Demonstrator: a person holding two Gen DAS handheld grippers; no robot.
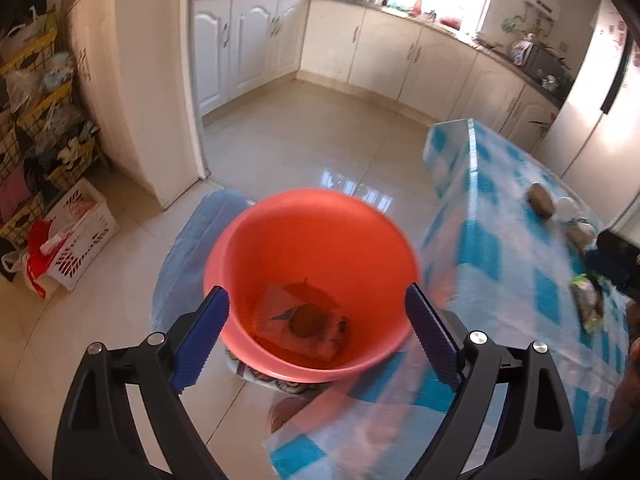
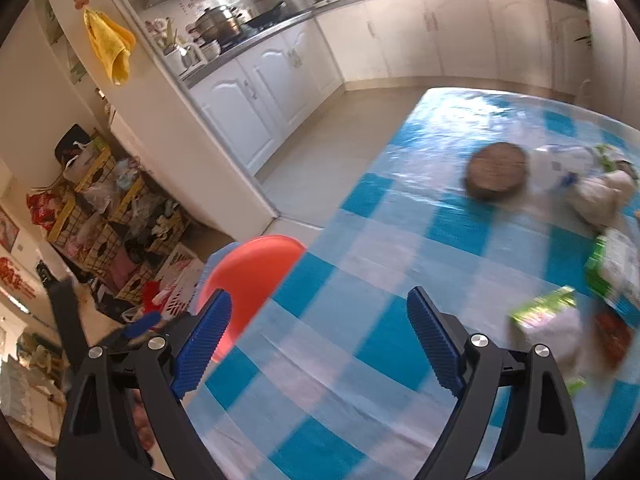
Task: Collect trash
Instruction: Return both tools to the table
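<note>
Currently: right gripper (image 2: pixel 318 344) spread, empty, over blue-and-white checked plastic tablecloth (image 2: pixel 360 280). Nearest trash, crumpled green-and-white wrapper (image 2: pixel 548 316), lies right of claw, long axis slanting up-right. Left gripper (image 1: pixel 316 340) spread, empty, above orange plastic bucket (image 1: pixel 312 240); farther from wrapper.

The bench (image 2: pixel 360 264) wears a blue-and-white checked cloth. On it lie a round brown disc (image 2: pixel 496 176), green wrappers (image 2: pixel 552 316) and what may be crumpled bags (image 2: pixel 600 192), blurred. Beside it the tiled floor (image 1: pixel 320 140) carries an orange bin (image 1: pixel 312 236).
</note>
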